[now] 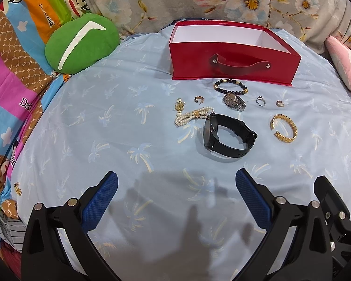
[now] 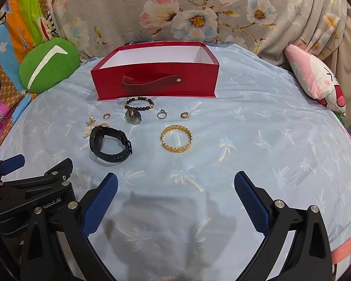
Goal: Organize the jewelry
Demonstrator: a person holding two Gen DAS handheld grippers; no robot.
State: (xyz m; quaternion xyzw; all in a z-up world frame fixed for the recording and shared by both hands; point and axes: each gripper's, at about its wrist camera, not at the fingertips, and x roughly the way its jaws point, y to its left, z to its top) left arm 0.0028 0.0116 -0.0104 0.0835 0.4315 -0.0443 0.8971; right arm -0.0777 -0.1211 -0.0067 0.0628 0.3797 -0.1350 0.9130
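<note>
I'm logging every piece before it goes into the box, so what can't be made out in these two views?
- Floor of the red box: hidden by its front wall in both views.
- Small gold item at the bed's left edge: too small and warped in the left wrist view.
- Silver watch dial: too small to read.
- Pearl bracelet: partly behind the black watch in the right wrist view.

Ahead of the blue-padded tongs [image 2: 175, 182]: pale blue sheet [image 2: 245, 140] with palm trees, red box [image 2: 155, 82], black watch [image 2: 110, 144], gold bangle [image 2: 176, 140], green cushion [image 2: 46, 68] far left.
</note>
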